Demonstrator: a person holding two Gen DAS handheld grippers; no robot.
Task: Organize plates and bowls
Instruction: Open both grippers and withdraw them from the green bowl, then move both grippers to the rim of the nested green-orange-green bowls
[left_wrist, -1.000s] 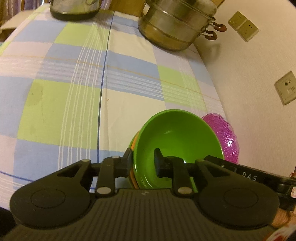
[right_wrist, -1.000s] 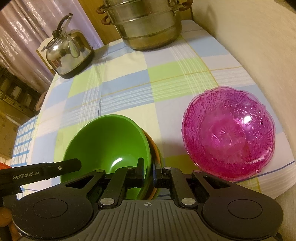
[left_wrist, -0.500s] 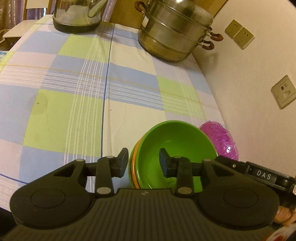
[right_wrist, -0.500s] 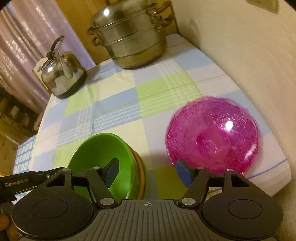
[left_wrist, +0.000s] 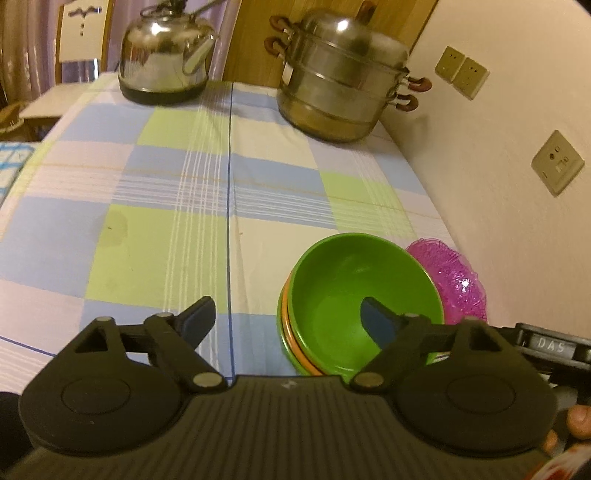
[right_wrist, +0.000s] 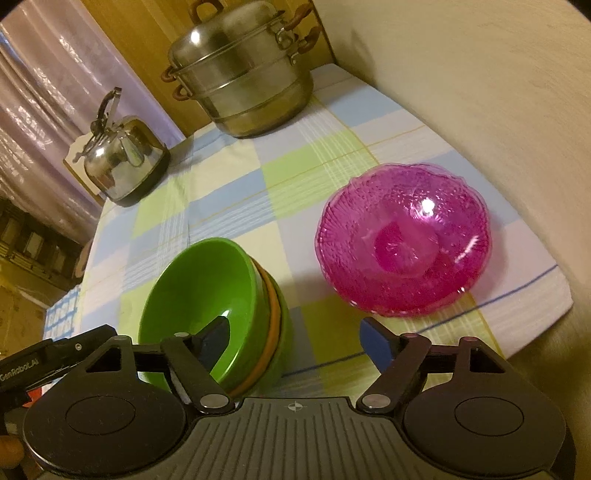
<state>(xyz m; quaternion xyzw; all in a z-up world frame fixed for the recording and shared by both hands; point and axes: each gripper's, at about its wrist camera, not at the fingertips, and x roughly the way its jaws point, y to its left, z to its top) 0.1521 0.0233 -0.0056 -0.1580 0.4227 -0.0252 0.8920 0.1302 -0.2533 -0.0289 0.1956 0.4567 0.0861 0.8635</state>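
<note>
A green bowl (left_wrist: 354, 280) sits nested on an orange bowl (left_wrist: 285, 314) and another green one, near the table's front edge; the stack also shows in the right wrist view (right_wrist: 207, 280). A pink glass bowl (right_wrist: 404, 242) stands to its right by the wall, also in the left wrist view (left_wrist: 454, 280). My left gripper (left_wrist: 286, 315) is open and empty, its right finger over the green bowl's near side. My right gripper (right_wrist: 295, 338) is open and empty, its left finger over the stack's near rim.
A steel steamer pot (left_wrist: 340, 88) stands at the back right and a steel kettle (left_wrist: 166, 62) at the back left on the checked tablecloth (left_wrist: 147, 192). A wall with sockets (left_wrist: 556, 162) runs along the right side.
Both grippers let go of the green bowl's rim and opened wide. Both have drawn back and up from the stack. The stack now rests level on the table.
</note>
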